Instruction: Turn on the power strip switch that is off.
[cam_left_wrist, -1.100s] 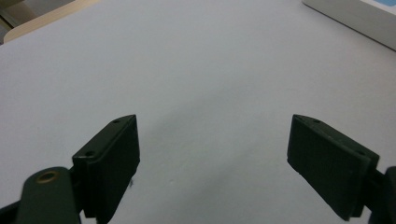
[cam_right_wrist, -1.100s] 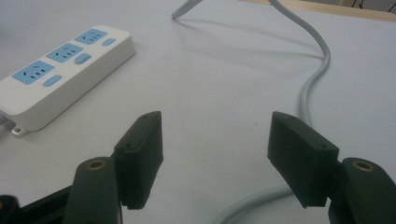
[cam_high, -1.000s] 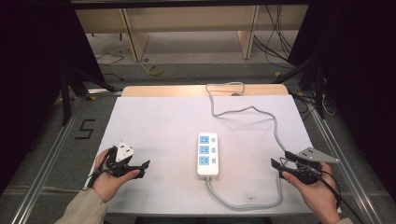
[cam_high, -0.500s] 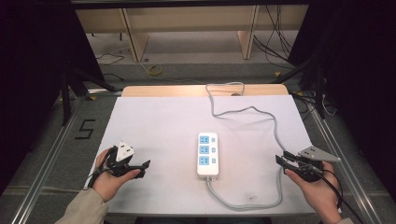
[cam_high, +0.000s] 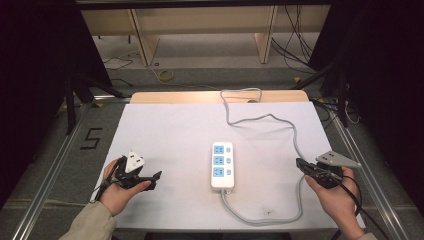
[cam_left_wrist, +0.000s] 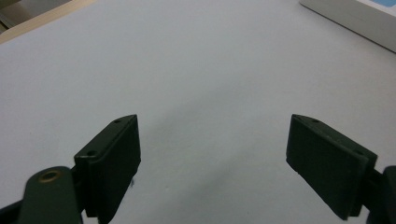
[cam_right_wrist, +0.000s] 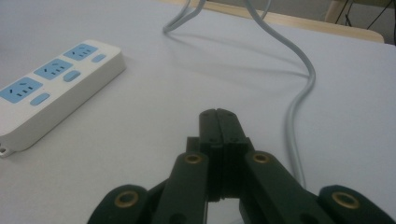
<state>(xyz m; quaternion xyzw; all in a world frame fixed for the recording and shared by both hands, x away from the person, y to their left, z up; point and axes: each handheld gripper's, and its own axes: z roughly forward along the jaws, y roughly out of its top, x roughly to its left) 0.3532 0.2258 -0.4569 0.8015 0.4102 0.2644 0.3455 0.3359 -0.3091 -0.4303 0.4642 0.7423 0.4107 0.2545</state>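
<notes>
Power strip (cam_high: 221, 166): white, oblong, flat on the white table sheet (cam_high: 175, 130) a little right of centre, between the two grippers and well apart from both. Three blue socket faces in a row down its top, three small blue switches beside them. One grey cord (cam_high: 280, 125) out of the near end, looped toward the front edge, then up the right side and off over the far edge. Same strip at the left of the right gripper view (cam_right_wrist: 51, 84), cord curving past on the right.

Right gripper (cam_high: 305, 167): jaws just closed, pads flat together, nothing between them, close beside the cord without touching. Left gripper (cam_high: 150, 178): jaws wide apart, empty, bare sheet between the pads (cam_left_wrist: 112, 158).
</notes>
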